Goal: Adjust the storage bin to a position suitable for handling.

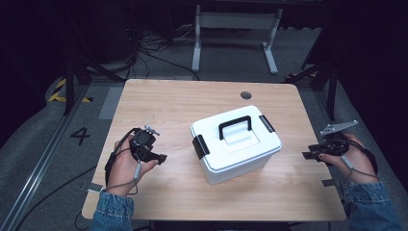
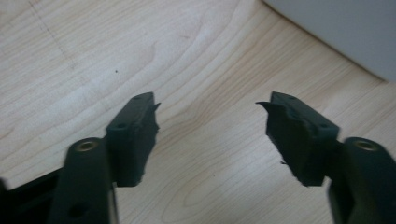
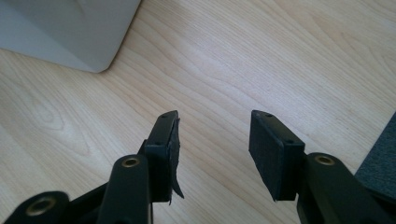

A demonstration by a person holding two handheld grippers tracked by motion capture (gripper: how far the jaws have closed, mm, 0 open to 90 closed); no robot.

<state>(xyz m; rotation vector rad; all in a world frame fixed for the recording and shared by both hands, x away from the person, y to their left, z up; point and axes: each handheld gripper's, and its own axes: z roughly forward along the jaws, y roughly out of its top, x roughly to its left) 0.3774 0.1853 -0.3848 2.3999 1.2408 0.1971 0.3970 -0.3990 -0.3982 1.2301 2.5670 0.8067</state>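
The left hand [image 1: 126, 166] rests on the table [image 1: 168, 101], its gripper [image 1: 161, 158] pointing right at the box [image 1: 235, 144], jaws spread, holding nothing. The white box sits mid-table, lid latched, handle flat. The right hand [image 1: 344, 156] hangs at the table's right edge, its gripper [image 1: 308, 155] pointing left, jaws apart and empty. Both sleeves are cut off below.
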